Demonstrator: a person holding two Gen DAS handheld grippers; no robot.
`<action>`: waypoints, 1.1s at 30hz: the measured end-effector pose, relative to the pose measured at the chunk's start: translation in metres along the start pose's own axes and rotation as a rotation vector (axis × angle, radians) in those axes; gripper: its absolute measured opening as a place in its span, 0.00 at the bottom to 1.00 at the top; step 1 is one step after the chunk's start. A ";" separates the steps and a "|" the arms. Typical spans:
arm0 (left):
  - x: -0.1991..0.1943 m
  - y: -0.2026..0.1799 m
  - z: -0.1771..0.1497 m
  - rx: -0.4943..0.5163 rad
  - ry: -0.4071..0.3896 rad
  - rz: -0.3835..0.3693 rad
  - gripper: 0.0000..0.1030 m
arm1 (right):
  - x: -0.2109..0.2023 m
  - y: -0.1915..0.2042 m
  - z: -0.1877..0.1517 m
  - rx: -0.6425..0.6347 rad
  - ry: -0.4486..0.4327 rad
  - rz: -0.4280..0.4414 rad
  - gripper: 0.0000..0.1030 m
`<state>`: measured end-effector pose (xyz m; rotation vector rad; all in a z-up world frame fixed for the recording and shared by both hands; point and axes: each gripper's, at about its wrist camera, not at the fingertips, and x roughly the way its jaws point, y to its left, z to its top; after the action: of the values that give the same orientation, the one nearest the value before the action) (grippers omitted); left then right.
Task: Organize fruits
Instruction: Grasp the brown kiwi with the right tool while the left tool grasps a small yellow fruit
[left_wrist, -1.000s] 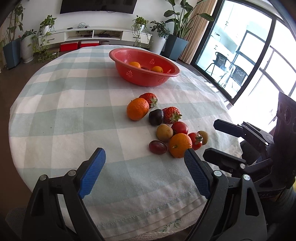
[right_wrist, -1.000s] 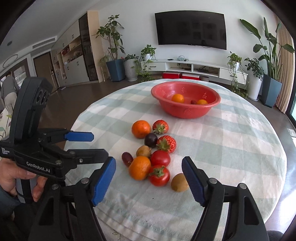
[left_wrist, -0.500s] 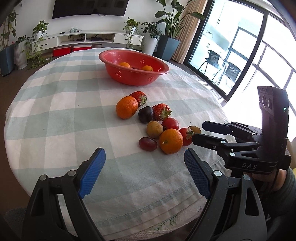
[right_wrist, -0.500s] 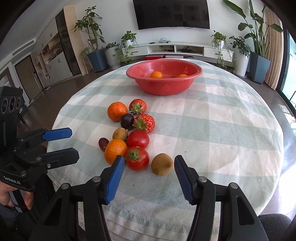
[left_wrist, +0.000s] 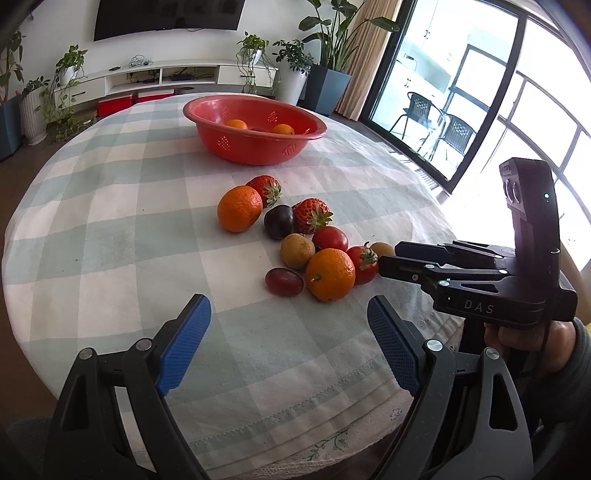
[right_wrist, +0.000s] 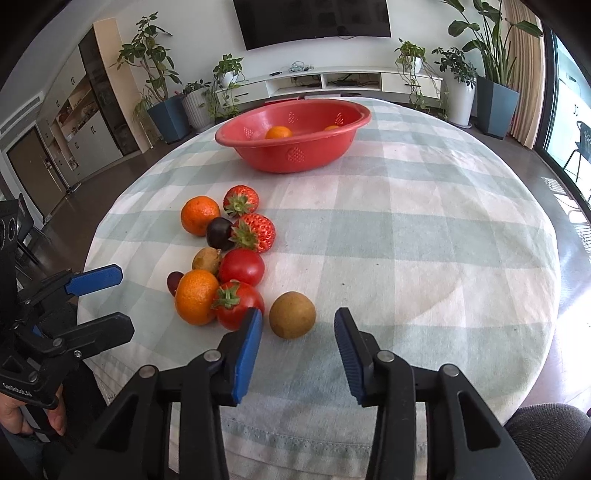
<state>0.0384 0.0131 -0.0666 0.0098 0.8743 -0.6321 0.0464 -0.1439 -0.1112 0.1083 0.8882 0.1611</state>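
Note:
A red basket (left_wrist: 255, 127) with two oranges stands at the far side of the round table; it also shows in the right wrist view (right_wrist: 295, 138). A cluster of fruit lies nearer: oranges (left_wrist: 330, 274), strawberries (left_wrist: 311, 215), tomatoes (right_wrist: 236, 303), a dark plum (left_wrist: 279, 220), a grape (left_wrist: 283, 282) and kiwis. My right gripper (right_wrist: 298, 328) is open, its fingers just short of the near brown kiwi (right_wrist: 292, 314). My left gripper (left_wrist: 286, 321) is open and empty, hovering before the cluster.
The table wears a green and white checked cloth (left_wrist: 129, 221). Its near edge lies just under both grippers. Potted plants, a TV shelf and glass doors ring the room.
My right gripper has moved forward and down to the near kiwi, with its jaws narrowing. My left gripper has drifted slightly closer to the fruit cluster.

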 end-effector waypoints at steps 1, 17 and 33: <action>0.001 -0.001 0.000 0.005 0.003 0.000 0.84 | 0.001 0.000 0.000 -0.001 0.005 -0.001 0.42; 0.015 -0.018 0.013 0.091 0.038 -0.005 0.68 | 0.005 0.000 0.001 -0.022 -0.007 0.015 0.30; 0.049 -0.051 0.023 0.383 0.100 0.002 0.40 | -0.006 -0.014 0.004 0.042 -0.055 0.059 0.30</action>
<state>0.0517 -0.0600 -0.0741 0.3901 0.8383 -0.7948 0.0466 -0.1587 -0.1064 0.1773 0.8342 0.1936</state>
